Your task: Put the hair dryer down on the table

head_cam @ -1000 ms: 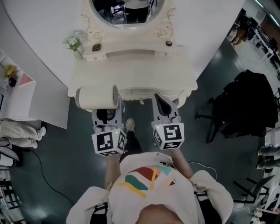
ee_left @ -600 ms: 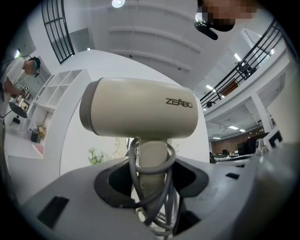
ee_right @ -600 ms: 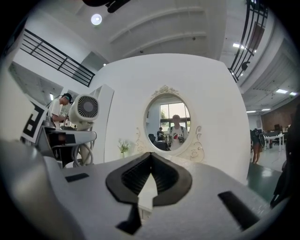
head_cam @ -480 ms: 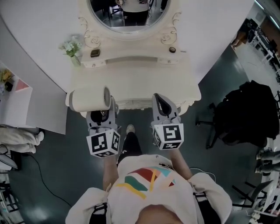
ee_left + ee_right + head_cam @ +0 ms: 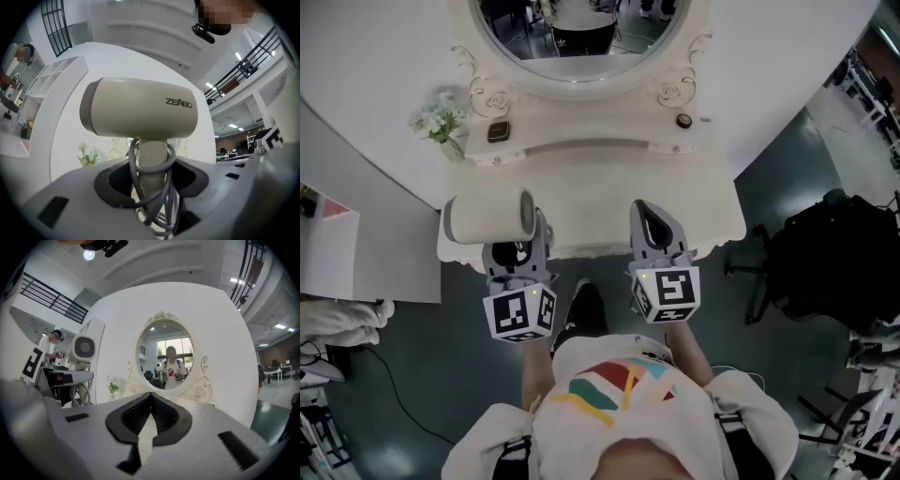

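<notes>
Cream vanity desk [image 5: 609,202] with carved trim stands at 12 o'clock in the head view, against a white curved wall. An oval mirror [image 5: 581,28] rises at the desk's back. A small vase of flowers [image 5: 439,122] sits on the back ledge at 10 o'clock, with a small dark object [image 5: 498,132] just beside it. Dark floor [image 5: 412,375] lies under the desk's front edge; a black chair [image 5: 834,253] stands well apart at 3 o'clock.

Left tongs [image 5: 518,248]: clamped on the upright handle of the hair dryer [image 5: 138,112]. The beige barrel lies crosswise above the jaws, its grille end toward 3 o'clock. A grey cord [image 5: 157,197] is looped round the handle, partly inside the grip. The dryer hangs over the desk's front-left corner, at roughly 11 o'clock from the person's shirt [image 5: 619,394] (contact with the desk top cannot be made out).

Right tongs [image 5: 151,401]: jaws together at the tips, nothing between them, pointing at the mirror over the desk's front edge, at about 1 o'clock.
</notes>
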{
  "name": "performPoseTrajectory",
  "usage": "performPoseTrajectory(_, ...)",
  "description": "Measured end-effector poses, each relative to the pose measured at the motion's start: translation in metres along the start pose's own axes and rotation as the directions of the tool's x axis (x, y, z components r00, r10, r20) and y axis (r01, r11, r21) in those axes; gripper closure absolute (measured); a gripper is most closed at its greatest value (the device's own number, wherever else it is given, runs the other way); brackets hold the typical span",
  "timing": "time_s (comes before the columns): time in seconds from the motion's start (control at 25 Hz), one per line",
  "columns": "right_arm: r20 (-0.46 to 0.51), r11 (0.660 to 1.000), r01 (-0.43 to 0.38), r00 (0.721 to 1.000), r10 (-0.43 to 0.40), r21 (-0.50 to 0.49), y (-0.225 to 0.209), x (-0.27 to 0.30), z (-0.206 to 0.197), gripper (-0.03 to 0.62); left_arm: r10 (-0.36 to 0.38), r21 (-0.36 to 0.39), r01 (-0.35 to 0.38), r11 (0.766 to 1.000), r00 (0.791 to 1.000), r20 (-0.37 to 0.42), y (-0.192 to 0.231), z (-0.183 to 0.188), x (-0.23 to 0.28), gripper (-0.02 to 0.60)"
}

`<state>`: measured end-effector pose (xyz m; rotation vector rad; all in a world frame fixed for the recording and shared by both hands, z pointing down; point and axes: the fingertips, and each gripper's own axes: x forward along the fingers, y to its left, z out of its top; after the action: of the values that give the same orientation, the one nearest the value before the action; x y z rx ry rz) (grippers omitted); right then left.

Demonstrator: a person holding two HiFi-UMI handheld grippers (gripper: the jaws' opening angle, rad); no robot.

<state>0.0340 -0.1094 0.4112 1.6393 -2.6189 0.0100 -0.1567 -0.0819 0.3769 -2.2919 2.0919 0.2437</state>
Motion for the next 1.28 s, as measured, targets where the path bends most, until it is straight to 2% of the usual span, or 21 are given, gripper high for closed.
performPoseTrajectory(0.28, -0.024, 0.999, -0.046, 0.999, 0.046, 0.001, 0.002, 0.069, 0.017, 0.594, -0.046, -0.011, 0.046, 0.999, 0.999, -0.001, 0.02, 0.01, 0.074, 0.374)
performPoseTrajectory(0.4, -0.039, 0.998, -0.042, 0.998, 0.04, -0.042, 0.002, 0.097, 0.027, 0.594, -0.066, -0.015, 0.066, 0.998, 0.998, -0.008, 0.028, 0.021, 0.106, 0.374)
performPoseTrajectory(0.64, -0.049, 0.999, -0.031, 0.998, 0.03, -0.011, -0.001, 0.144, 0.04, 0.594, -0.097, 0.008, 0.097, 0.995, 0.995, -0.022, 0.043, 0.036, 0.158, 0.374)
performPoseTrajectory(0.96, -0.016, 1.0, 0.013, 1.0, -0.014, -0.012, -0.006, 0.171, 0.05, 0.594, -0.126, 0.012, 0.127, 0.992, 0.99, -0.064, 0.05, 0.023, 0.187, 0.374)
performPoseTrajectory(1.28, 0.022, 1.0, 0.001, 1.0, 0.0, -0.017, -0.003, 0.178, 0.062, 0.594, -0.14, 0.011, 0.141, 0.99, 0.988, -0.071, 0.041, 0.022, 0.191, 0.374)
